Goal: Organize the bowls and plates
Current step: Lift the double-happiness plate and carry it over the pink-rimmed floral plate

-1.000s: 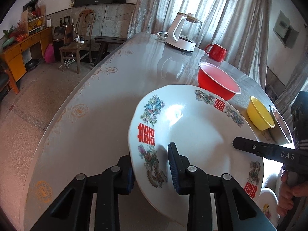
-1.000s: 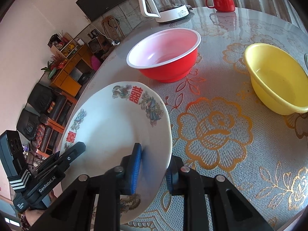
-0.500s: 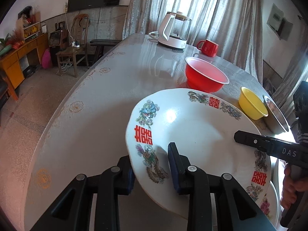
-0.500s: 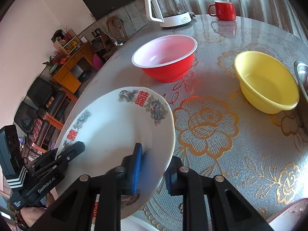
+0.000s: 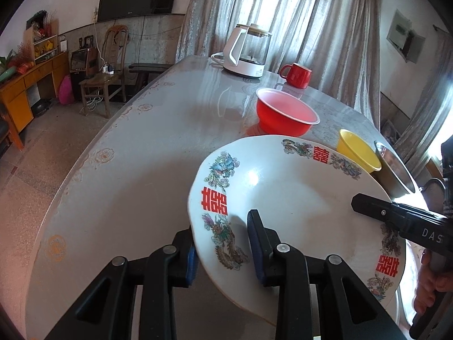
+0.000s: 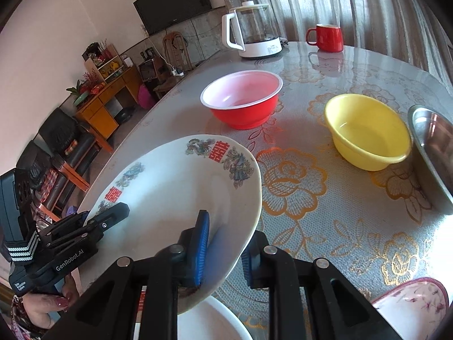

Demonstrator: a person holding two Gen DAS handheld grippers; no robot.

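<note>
The left gripper [image 5: 222, 245] is clamped on the left rim of the large white plate [image 5: 294, 198], which hangs tilted above the table [image 5: 158, 153] at its near edge. The right gripper [image 6: 226, 240] pinches the plate's opposite rim. Beyond the plate, towards the table's far edge, stand a red bowl [image 6: 242, 99], then a yellow bowl [image 6: 368, 130], with a steel basin [image 6: 433, 144] at the right edge.

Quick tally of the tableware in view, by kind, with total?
Plates: 3 – decorated plate, plain white plate, pink-rimmed floral plate
Bowls: 2 – red bowl, yellow bowl
Metal basin: 1
Red mug: 1
Kettle: 1
Total: 8
</note>
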